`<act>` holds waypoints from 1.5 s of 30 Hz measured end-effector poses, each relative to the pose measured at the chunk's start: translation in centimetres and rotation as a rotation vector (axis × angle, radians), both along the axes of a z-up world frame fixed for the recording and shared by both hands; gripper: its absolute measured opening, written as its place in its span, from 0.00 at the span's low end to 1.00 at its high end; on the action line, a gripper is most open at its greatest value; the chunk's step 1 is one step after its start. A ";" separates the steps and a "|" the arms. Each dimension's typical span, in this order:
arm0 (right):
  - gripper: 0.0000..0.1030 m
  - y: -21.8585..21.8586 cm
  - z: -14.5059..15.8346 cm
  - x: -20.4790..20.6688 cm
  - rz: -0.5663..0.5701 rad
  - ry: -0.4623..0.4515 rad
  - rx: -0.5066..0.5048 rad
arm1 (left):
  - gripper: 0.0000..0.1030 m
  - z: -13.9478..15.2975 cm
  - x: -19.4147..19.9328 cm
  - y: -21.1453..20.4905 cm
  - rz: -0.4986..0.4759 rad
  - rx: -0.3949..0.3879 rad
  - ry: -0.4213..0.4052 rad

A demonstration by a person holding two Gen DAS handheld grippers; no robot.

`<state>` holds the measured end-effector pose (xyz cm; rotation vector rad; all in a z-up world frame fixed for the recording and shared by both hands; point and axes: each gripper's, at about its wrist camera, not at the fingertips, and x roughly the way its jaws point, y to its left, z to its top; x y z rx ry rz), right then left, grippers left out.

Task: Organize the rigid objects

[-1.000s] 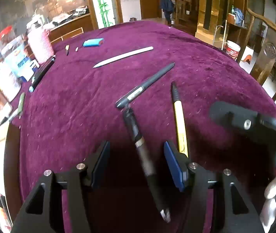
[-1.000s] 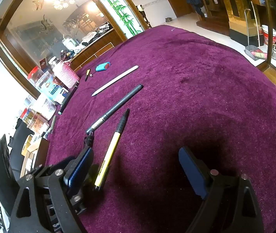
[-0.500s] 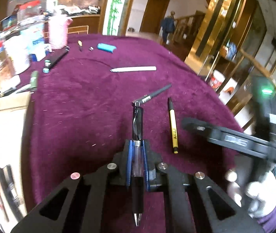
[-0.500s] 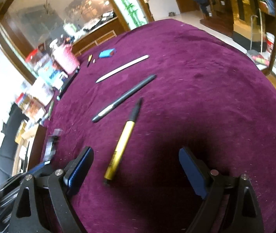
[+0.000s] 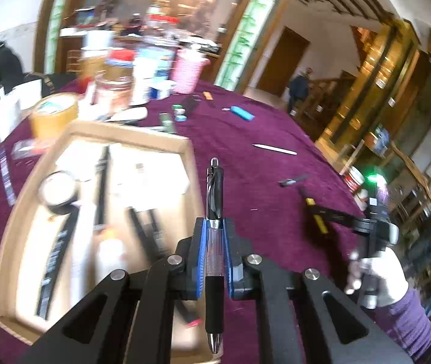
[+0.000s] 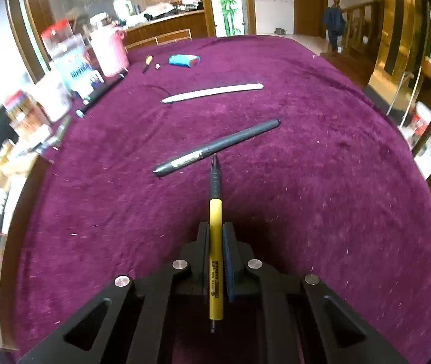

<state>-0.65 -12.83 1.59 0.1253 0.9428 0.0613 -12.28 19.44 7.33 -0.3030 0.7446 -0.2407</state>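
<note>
Left gripper (image 5: 214, 236): jaws are closed tight on a black click pen (image 5: 214, 242); the clear barrel section is pinched between the blue pads, with the tip pointed back toward the camera and the clip end projecting forward.
Black click pen, position: held off the cloth, above the right-hand wall of the cardboard tray (image 5: 191, 163).
Cardboard tray: set on the purple tablecloth (image 5: 246, 127); several dark pens and a roll of tape (image 5: 59, 192) are seen inside, blurred.
Right gripper (image 6: 216, 242): jaws are closed tight on a yellow pen (image 6: 215, 242); the yellow barrel is clamped between the pads, with the dark grip end projecting forward.
Yellow pen, position: its forward tip is seen just short of the dark grey pen (image 6: 217, 148) lying on the cloth; contact cannot be told.
Right gripper, left wrist view: it is seen at the right edge, gripped by a hand (image 5: 379, 276) with a purple sleeve.
Loose items on cloth: a white stick (image 6: 212, 92) and a blue case (image 6: 184, 60) are noted further back.
Far edge: jars and a pink container (image 6: 109, 51) are grouped there.
</note>
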 end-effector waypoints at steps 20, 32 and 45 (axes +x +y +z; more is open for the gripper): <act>0.09 16.0 4.2 -5.0 0.390 0.074 0.399 | 0.10 -6.1 1.3 3.0 0.134 -0.037 0.207; 0.10 22.9 2.6 -3.9 0.411 0.096 0.287 | 0.45 -2.1 -2.6 4.4 0.174 -0.029 0.032; 0.41 23.1 2.7 -4.7 0.352 0.056 0.199 | 0.64 -1.2 -4.0 5.7 0.233 0.023 -0.034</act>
